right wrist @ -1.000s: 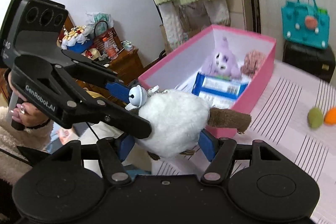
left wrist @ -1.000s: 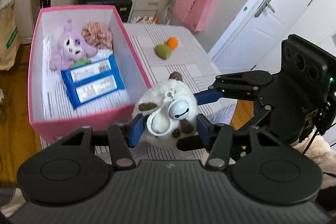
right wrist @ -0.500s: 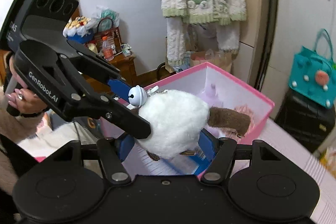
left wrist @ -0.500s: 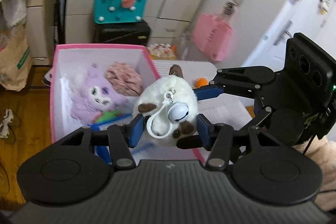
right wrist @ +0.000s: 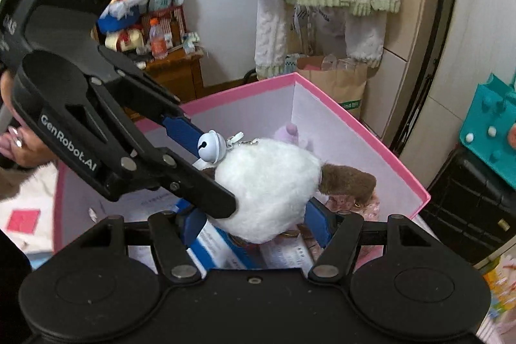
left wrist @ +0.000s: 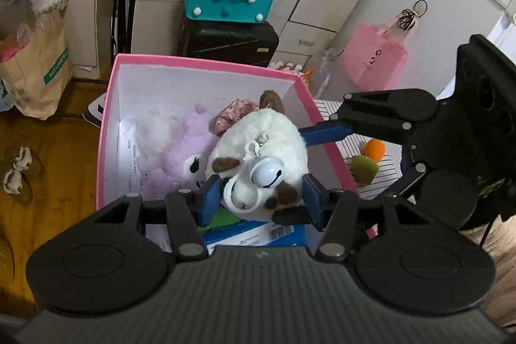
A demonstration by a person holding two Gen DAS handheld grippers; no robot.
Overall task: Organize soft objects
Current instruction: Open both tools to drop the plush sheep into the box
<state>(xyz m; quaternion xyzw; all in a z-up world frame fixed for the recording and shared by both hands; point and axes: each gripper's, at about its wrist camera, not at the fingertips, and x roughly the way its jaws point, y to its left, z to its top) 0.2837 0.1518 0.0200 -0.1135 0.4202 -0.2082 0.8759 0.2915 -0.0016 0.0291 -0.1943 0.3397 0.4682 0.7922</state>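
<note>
so over the last second both tongs, left (left wrist: 258,199) and right (right wrist: 254,223), each pinching the white plush (left wrist: 267,157), carried it from beside the pink box (left wrist: 108,118) to right over it, above the purple plush (left wrist: 180,150), so dropping it in looks next.

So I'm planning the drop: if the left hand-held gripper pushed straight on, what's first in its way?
Probably the purple plush in the pink box, just beyond the white plush the left hand-held gripper holds; depth unclear.

Striped table (left wrist: 391,179): pink box (left wrist: 206,65), green sponge (left wrist: 364,169), orange sponge (left wrist: 375,149) touching.
</note>
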